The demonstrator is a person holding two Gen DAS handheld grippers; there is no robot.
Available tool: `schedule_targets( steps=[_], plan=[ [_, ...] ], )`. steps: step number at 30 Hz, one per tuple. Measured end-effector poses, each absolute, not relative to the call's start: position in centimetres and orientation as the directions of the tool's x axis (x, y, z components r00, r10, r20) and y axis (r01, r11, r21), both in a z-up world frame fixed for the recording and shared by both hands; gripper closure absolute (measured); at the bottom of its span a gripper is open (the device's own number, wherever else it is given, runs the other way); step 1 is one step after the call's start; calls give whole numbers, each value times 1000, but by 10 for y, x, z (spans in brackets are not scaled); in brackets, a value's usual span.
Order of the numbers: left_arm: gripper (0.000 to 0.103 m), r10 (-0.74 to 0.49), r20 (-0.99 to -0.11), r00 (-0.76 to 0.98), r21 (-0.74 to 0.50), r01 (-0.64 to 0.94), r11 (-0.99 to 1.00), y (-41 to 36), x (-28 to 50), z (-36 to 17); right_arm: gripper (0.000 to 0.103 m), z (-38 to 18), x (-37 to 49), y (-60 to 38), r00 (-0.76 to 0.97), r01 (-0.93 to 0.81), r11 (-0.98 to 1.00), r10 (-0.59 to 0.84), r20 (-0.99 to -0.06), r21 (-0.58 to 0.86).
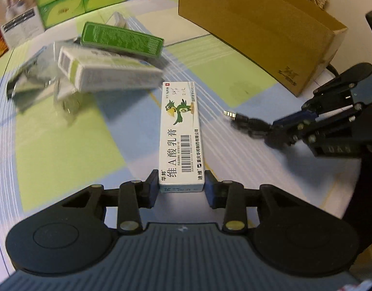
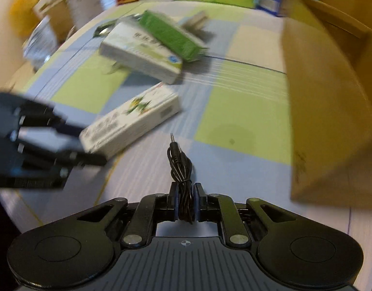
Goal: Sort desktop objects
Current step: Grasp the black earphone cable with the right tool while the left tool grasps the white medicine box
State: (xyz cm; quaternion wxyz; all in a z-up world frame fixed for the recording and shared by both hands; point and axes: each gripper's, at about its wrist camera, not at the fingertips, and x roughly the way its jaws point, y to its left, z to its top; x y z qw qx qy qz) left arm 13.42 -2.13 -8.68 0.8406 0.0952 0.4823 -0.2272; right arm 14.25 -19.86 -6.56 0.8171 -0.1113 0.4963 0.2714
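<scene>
Checked green, blue and white cloth covers the table point(image 1: 64, 150), with stacked boxes along its far edge and a cardboard box point(image 1: 258, 36) on the right. Low over the cloth, the left gripper point(image 1: 181, 186) points forward, its jaws clamped on the near end of a long white ointment box point(image 1: 180, 133) printed with a green cartoon bird and a barcode. Beside it, the right gripper point(image 2: 186, 201) is level and closed on a bundled black cable point(image 2: 182, 167), whose plug sticks out ahead. Beyond them lie a green box point(image 1: 121, 39) and a white-and-green box point(image 1: 108, 70), leaning together in a loose pile.
</scene>
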Motion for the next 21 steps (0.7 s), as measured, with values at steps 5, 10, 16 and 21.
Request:
schedule_targets(
  steps=[5,10,16,21],
  plan=[
    [61,-289,-830,476,-67,430,901,-28,105,-82,92,-58,124,-202,439,-547,835,341,-831,53],
    [55,-285,-801,526,-68,392,917,-25,96,-72,75,-63,116,-206,456,-571,820,359,-814,42],
    [52,-281,-790,545,-44,406,913,-29,101,-75,73,-73,116,-198,452,-613,789,384,-805,33],
    [51,-277,-785,554,-34,408,912,-30,105,-80,73,-80,122,-194,467,-623,782,379,-799,7]
  ],
)
